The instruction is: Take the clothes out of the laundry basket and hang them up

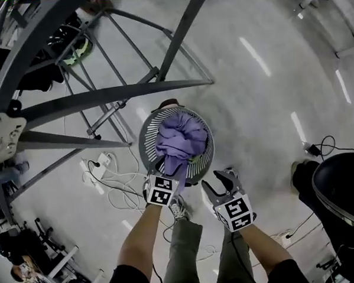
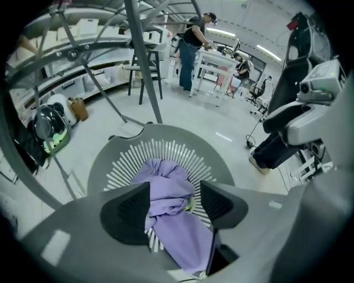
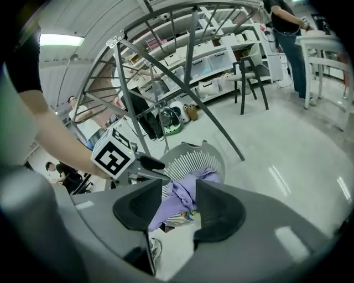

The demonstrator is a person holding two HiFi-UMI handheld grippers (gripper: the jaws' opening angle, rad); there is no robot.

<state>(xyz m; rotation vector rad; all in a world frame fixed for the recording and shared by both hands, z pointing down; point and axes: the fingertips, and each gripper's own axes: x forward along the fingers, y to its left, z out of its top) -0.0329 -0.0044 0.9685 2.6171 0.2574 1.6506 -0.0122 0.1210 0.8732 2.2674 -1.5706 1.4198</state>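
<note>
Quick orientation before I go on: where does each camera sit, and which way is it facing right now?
Head view: on the person's head, looking steeply down at the laundry basket holding the purple garment; forearms, legs, left gripper and right gripper show.
Left gripper view: on the left gripper, looking down between its open jaws into the basket.
Right gripper view: on the right gripper, facing basket and drying rack; its open jaws and the left forearm show.
Shared: all three see basket and garment.

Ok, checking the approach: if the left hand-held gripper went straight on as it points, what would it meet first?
Most likely the purple garment in the laundry basket, framed between the open jaws of the left hand-held gripper; depth is unclear.
</note>
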